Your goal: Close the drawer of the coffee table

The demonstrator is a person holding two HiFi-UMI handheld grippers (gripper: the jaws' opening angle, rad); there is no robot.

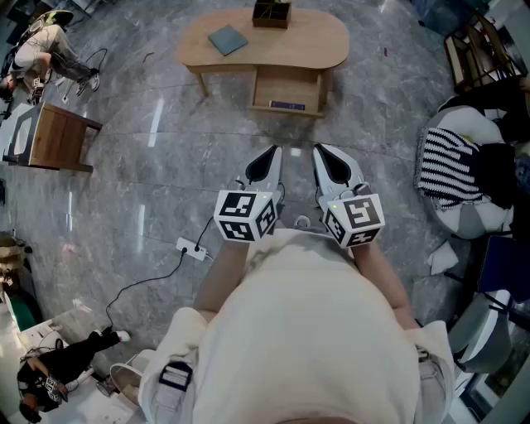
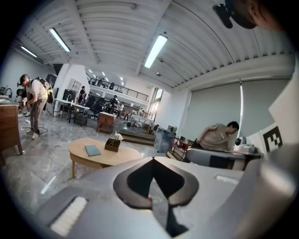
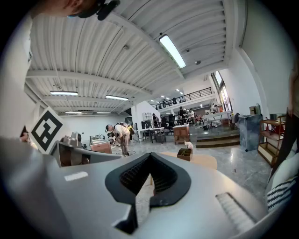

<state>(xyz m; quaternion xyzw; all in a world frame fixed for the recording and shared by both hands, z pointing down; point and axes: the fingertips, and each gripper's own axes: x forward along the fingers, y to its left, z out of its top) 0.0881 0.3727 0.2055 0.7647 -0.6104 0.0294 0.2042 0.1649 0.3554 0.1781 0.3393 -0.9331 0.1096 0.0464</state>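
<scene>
The light wooden coffee table (image 1: pixel 265 41) stands on the grey floor at the top of the head view. Its drawer (image 1: pixel 287 89) is pulled out toward me, with a dark flat item lying at its front. On the tabletop are a blue book (image 1: pixel 227 39) and a dark box (image 1: pixel 272 14). My left gripper (image 1: pixel 273 153) and right gripper (image 1: pixel 319 151) are side by side, both shut and empty, pointing at the table and well short of it. In the left gripper view the table (image 2: pixel 100 156) is far ahead beyond the shut gripper (image 2: pixel 152 161). The right gripper view shows the table (image 3: pixel 196 161) past its shut gripper (image 3: pixel 149 156).
A small wooden side table (image 1: pixel 58 137) stands at the left. A power strip with its cable (image 1: pixel 192 248) lies on the floor near my left side. A striped cushion on a seat (image 1: pixel 451 166) and a shelf (image 1: pixel 476 50) are at the right. People work in the background.
</scene>
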